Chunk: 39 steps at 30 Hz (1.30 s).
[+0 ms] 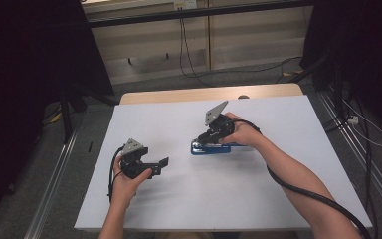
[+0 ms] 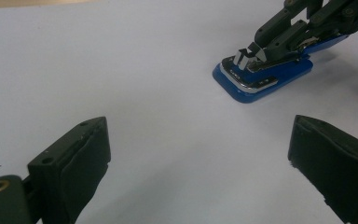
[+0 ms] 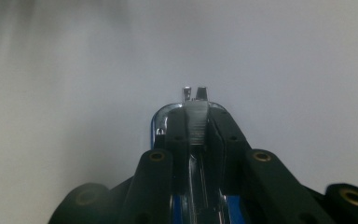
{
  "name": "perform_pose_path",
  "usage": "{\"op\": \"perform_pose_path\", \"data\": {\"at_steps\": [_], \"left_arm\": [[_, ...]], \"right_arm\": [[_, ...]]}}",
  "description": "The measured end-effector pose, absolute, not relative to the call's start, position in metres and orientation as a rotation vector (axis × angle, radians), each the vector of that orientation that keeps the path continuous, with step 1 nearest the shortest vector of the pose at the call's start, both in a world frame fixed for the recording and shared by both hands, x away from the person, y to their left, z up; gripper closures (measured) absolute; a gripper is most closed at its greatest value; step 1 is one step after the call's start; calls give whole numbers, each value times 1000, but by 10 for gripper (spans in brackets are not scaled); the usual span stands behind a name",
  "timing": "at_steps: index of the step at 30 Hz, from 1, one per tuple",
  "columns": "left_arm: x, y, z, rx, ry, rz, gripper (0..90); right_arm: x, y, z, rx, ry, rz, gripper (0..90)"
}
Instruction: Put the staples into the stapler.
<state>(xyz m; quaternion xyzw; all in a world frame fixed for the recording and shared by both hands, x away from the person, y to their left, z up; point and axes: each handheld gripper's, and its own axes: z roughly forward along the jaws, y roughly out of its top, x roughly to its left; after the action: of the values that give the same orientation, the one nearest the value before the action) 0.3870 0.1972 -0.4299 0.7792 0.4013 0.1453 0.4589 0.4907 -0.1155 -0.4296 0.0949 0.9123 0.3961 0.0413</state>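
Right gripper (image 1: 202, 141) clamped on the blue stapler (image 2: 261, 77) (jaws pinch its upper arm); stapler sits flat mid-table (image 1: 258, 199) on the white sheet; left gripper (image 2: 200, 158) spread wide, holding nothing, well apart from it.

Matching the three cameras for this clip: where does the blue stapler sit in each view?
High view: the blue stapler lies at table centre, under the right gripper.
Left gripper view: upper right, on the white table, the right gripper clamped on its top.
Right gripper view: bottom centre, its blue base and chrome nose between that gripper's own jaws.
Shared landmark: the stapler's chrome front end.
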Motion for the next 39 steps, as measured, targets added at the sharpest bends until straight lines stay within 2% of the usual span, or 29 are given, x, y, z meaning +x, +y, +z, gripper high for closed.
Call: {"op": "perform_pose_path", "data": {"at_steps": [39], "left_arm": [[387,196,-431,1917,993,351,58]], "right_arm": [[493,-114,-426,252,2800,1180,792]]}}
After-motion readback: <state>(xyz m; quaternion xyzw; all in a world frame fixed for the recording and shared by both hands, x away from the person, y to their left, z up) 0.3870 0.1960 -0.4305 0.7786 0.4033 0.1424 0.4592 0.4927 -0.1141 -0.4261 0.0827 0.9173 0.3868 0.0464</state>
